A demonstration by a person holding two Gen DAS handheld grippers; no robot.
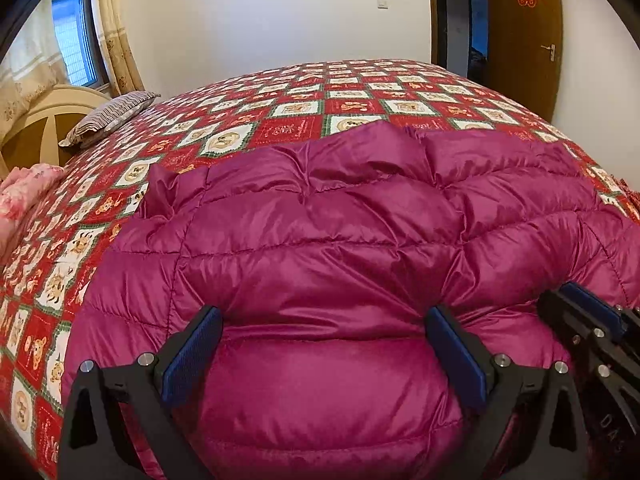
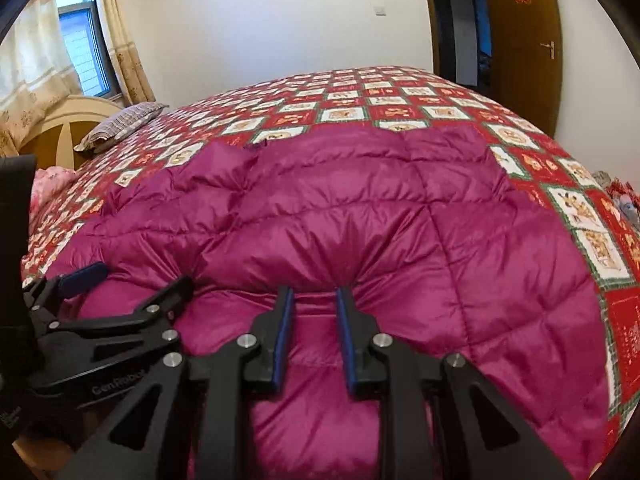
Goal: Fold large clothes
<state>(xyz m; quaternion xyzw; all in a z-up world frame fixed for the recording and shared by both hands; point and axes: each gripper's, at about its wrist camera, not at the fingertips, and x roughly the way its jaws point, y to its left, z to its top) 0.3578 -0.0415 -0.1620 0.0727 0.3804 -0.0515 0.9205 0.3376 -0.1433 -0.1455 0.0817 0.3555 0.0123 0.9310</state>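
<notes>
Two grippers sit at the near edge of the magenta puffer jacket point(image 1: 360, 216), which lies spread flat on the bed w/ the red-and-white checked bedspread point(image 1: 248, 120), its quilted panels running from the near edge up toward the middle of the bed. Your left gripper point(image 1: 326, 314) has its jaws spread wide: the blue pads point(image 1: 192, 356) stand well apart, w/ a puffy fold of the jacket's near hem bulging up between them; the pad tips touch the fabric but you can't call it a pinch, the span is too wide. Your right gripper point(image 2: 312, 294) has its jaws drawn in close, nearly parallel, and a narrow ridge of jacket fabric sits between the blue pads; creases fan out from that spot, so it reads as a pinch on the hem. In the right wrist view your left gripper shows at the lower left, just beside the right one, both on the same near edge of the jacket; in the left wrist view the right gripper's tip pokes in at the far right edge. Bedspread shows on the left, right and far sides of the jacket. A striped pillow point(image 1: 112, 116) lies at the head end on the left, near the cream headboard point(image 1: 48, 120), w/ pink bedding point(image 1: 24, 192) below it. Beyond: window w/ curtains point(image 1: 116, 40) at left, brown door point(image 1: 524, 32) at right, standing open.
</notes>
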